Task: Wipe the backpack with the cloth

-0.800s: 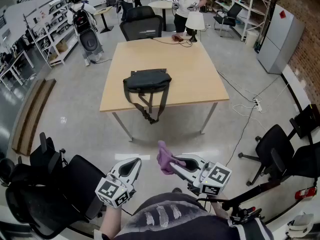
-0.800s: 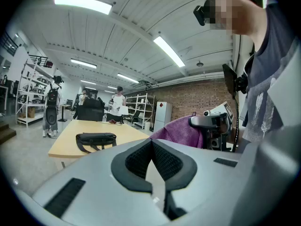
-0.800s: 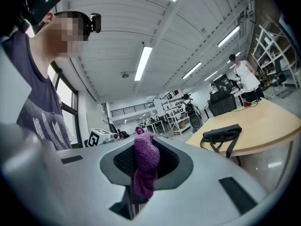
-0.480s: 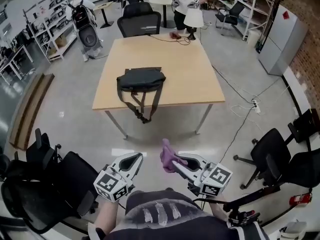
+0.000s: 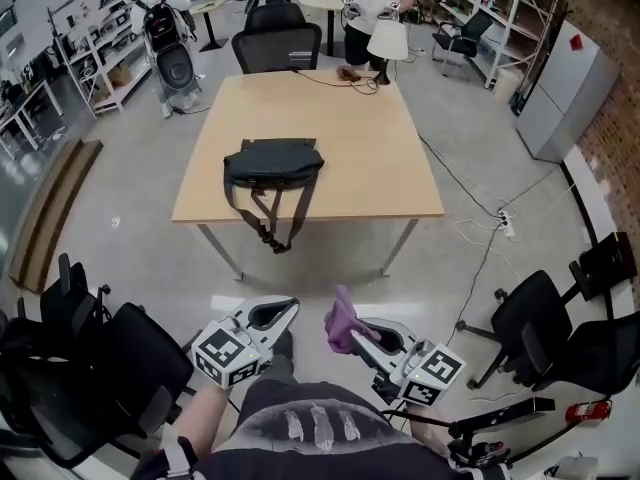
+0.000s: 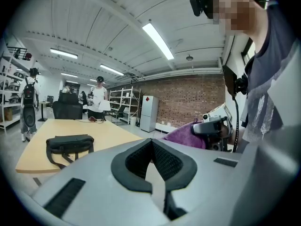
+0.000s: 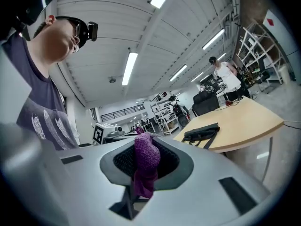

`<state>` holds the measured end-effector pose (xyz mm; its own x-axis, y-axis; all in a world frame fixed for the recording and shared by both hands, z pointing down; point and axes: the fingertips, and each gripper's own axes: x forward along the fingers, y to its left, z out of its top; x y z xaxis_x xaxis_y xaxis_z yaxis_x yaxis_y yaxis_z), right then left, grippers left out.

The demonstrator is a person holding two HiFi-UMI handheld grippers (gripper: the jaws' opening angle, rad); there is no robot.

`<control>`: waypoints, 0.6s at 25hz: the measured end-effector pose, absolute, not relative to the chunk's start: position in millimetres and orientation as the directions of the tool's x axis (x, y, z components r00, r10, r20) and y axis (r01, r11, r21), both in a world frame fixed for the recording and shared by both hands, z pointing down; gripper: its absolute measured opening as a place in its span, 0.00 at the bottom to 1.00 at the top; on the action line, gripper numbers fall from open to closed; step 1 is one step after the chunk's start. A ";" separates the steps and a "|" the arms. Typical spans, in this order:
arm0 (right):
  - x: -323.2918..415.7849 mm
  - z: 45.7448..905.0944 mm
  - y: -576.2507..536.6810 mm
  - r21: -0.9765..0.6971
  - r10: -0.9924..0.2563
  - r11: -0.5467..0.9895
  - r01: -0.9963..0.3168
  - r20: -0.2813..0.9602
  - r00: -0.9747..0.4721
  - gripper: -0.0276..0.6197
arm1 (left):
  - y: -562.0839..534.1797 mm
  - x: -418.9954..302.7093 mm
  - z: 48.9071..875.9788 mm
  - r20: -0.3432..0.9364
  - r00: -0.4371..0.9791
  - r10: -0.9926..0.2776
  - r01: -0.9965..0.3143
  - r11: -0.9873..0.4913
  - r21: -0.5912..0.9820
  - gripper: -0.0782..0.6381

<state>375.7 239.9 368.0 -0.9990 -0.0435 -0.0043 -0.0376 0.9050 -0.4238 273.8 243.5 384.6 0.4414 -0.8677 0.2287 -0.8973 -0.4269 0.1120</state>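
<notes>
Right gripper (image 5: 352, 332): jaws clamped on the purple cloth (image 5: 341, 319), bunched above the tips; held low, close in front of the body.
Left gripper (image 5: 283, 311): jaws pressed together with nothing between them; carried just beside the right one, clear of the cloth.
Backpack (image 5: 272, 162): dark, lying flat on the pale wooden worktop (image 5: 372, 138) near its front edge, with straps dangling over that edge; well apart from both grippers, across a stretch of bare floor (image 5: 330, 258).
Done so far: cloth in the grip and apparently ready for use; nothing more to credit.
Left to do: all of the wiping, judging by the gap; no contact yet between cloth and backpack.
Stage, as a judgement: very early, at the approach to the worktop.
Likely next need: closing the distance, then laying the cloth onto the top panel of the backpack; possibly steadying the bag with the empty left gripper.
Surroundings: office chairs (image 5: 110, 368) on either side of the standing spot.
</notes>
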 end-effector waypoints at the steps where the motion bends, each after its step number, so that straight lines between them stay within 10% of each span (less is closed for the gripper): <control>1: 374.5 370.4 238.0 -0.424 -0.048 0.904 -0.047 0.009 -0.999 0.13 | 239.4 272.2 387.3 0.229 0.447 -0.865 -0.894 -0.431 0.119 0.12; 15: 233.2 390.4 116.6 -0.350 -0.104 0.919 -0.183 0.232 -0.967 0.13 | 157.0 118.9 411.3 0.173 0.431 -0.885 -0.894 -0.394 0.213 0.12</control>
<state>233.2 116.6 390.4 -0.9671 -0.1042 0.2320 -0.1829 0.9189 -0.3496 118.9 157.0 411.3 0.4313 -0.8855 0.1729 -0.8942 -0.3939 0.2128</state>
